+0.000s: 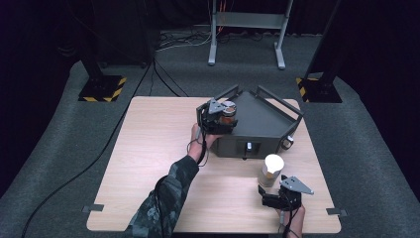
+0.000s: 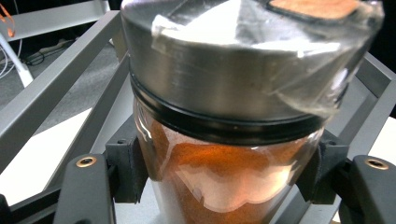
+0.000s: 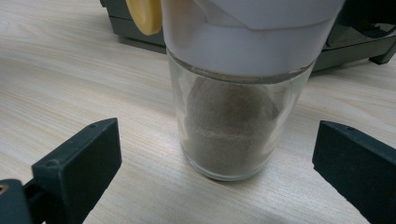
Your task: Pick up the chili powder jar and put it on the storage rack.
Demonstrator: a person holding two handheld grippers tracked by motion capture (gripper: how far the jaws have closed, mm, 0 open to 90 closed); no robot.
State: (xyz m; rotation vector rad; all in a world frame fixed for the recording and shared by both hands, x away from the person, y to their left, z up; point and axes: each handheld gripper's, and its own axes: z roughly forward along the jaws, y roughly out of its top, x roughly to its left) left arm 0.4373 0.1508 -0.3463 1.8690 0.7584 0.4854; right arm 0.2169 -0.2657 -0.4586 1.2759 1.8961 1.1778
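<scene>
On the pale wooden worktop [image 1: 148, 163], a dark grey railed tray [image 1: 262, 121] stands at the far right. Left tongs [image 1: 218, 119], clamped on a glass spice jar [image 2: 224, 140] with a steel lid and orange powder, hold it at the tray's left end, between the grey rails. Right tongs [image 3: 219, 163], jaws spread wide and gripping nothing, face a second glass jar [image 3: 233, 126] with a white cap and grey-brown powder; this stands upright on the worktop just in front of the tray, between the jaws but untouched. Beyond the worktop: grey carpet [image 1: 59, 163], black cables [image 1: 168, 82], a grey metal stand [image 1: 246, 29], hazard-striped post bases [image 1: 104, 88], dark curtains.
</scene>
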